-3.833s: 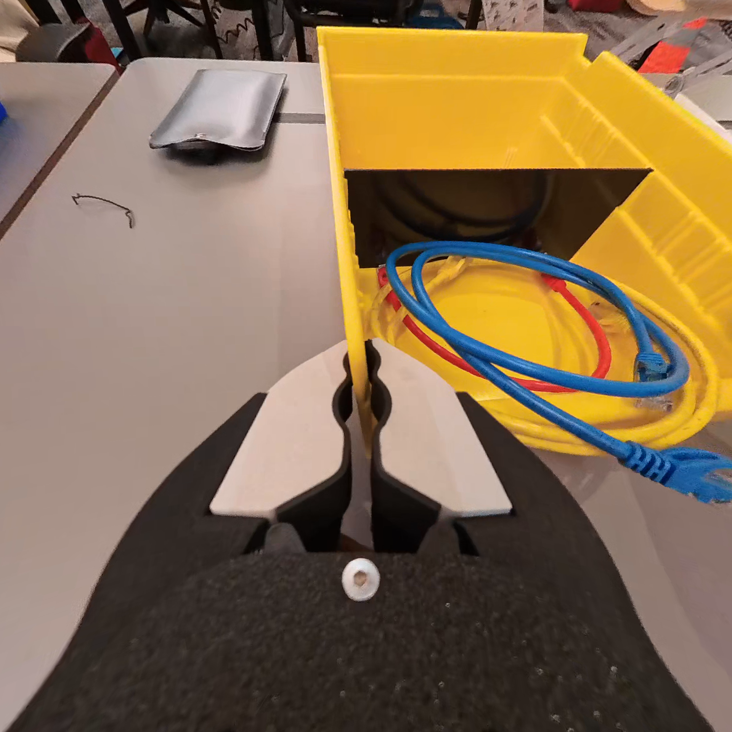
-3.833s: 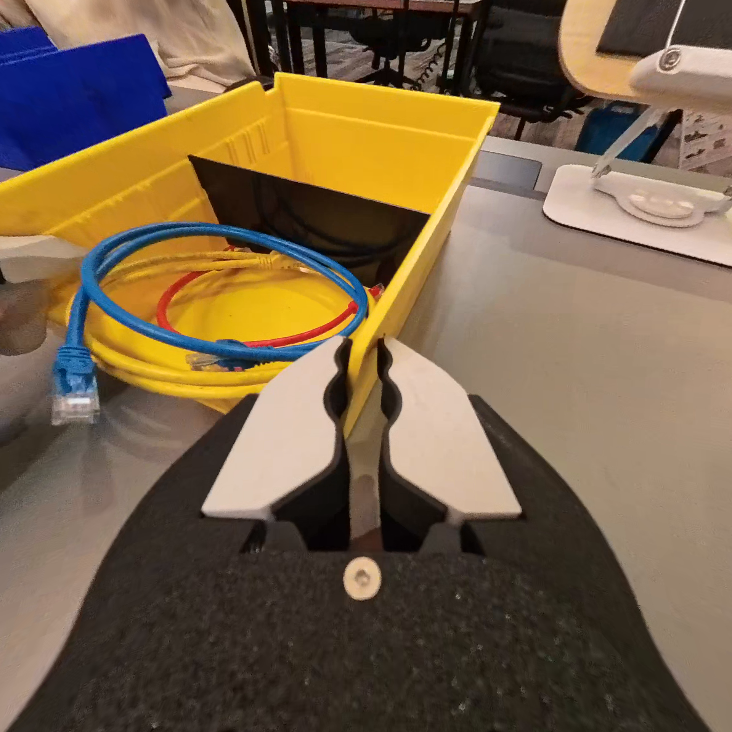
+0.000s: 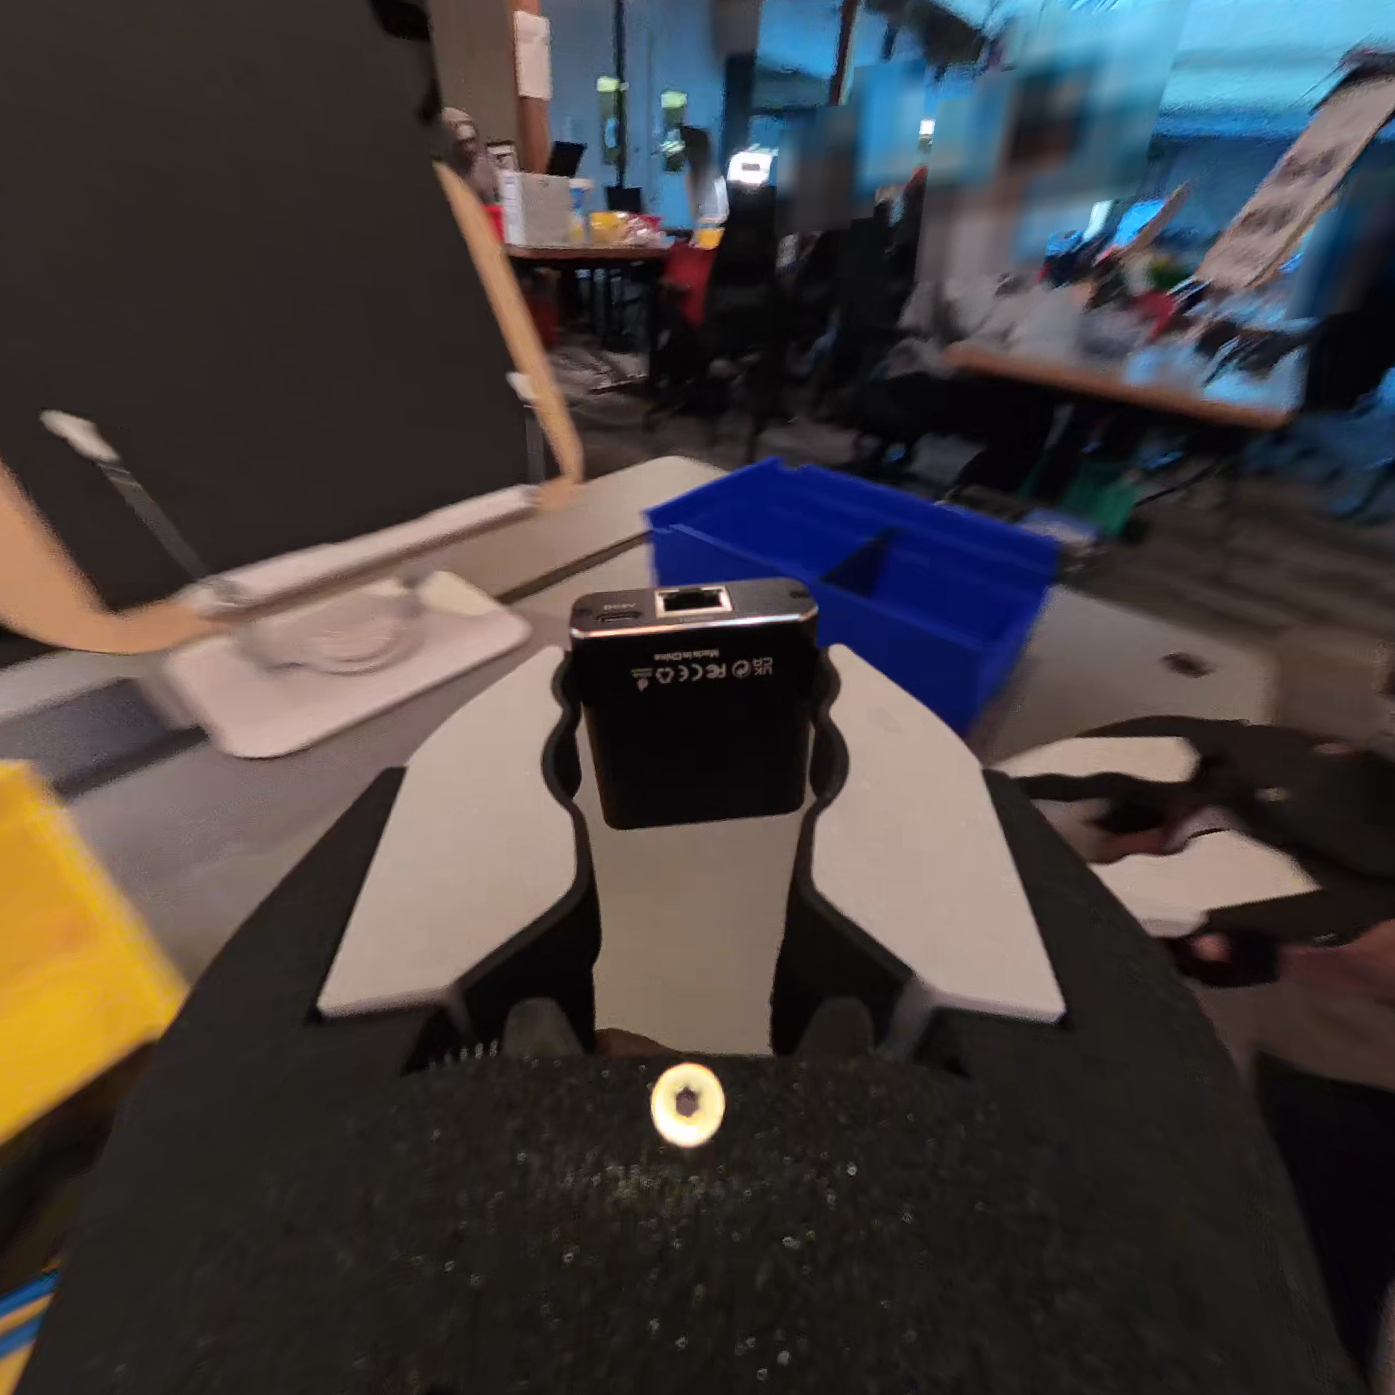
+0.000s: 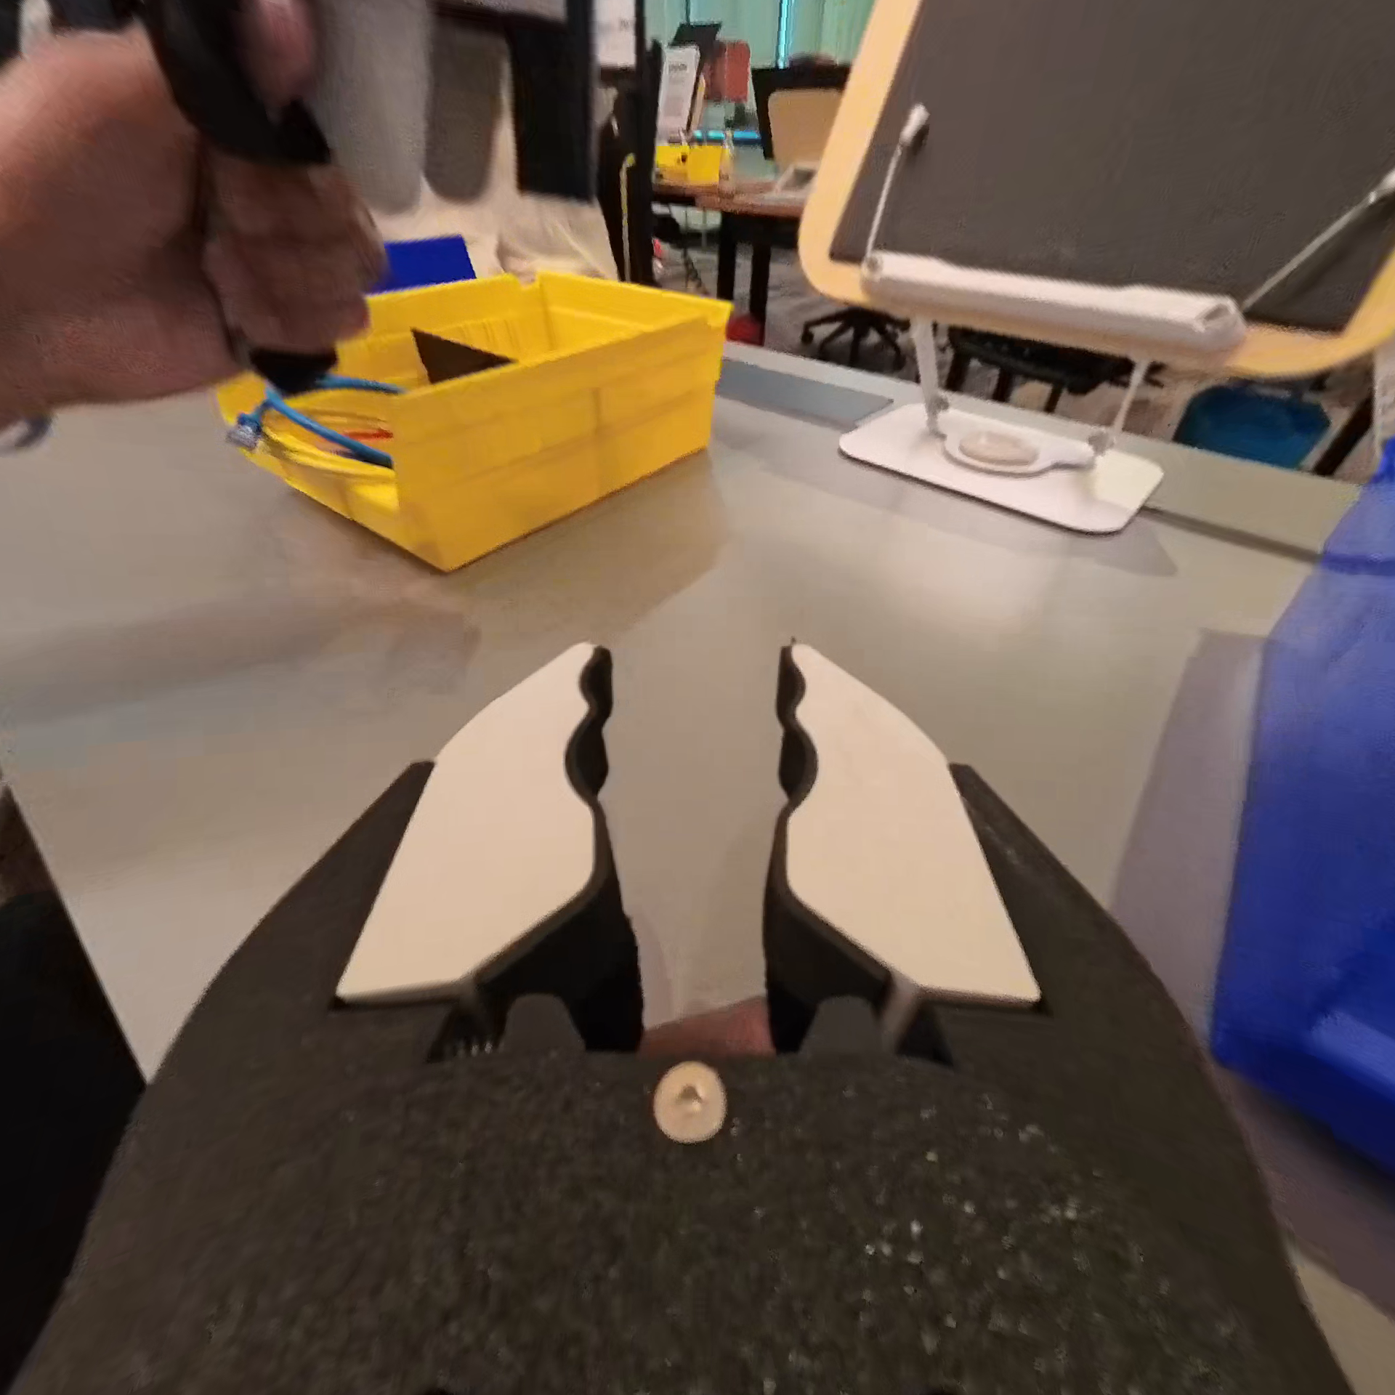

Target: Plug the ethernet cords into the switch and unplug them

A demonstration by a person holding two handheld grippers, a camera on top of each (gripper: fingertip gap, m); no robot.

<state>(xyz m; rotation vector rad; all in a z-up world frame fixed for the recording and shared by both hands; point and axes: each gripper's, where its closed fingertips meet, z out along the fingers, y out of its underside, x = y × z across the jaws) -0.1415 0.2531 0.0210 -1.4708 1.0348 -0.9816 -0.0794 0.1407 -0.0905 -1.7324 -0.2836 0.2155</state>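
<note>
Switch (image 3: 691,706): small black box, pinched between left gripper (image 3: 691,672) jaws, lifted above desk (image 4: 679,574), port facing forward. Right gripper (image 4: 691,664): jaws spread, empty. Ethernet cords (image 4: 324,423): coiled in yellow bin (image 4: 558,445), desk's far-left area. Step: fetching; next, right gripper must collect a plug.

Black switch (image 3: 693,725), yellow bin (image 4: 558,445)

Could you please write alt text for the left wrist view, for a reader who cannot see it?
The left gripper holds a small black switch between its fingers, above a grey table, its ethernet port facing away, empty. A blue bin sits behind it and a white stand to the left.
</note>
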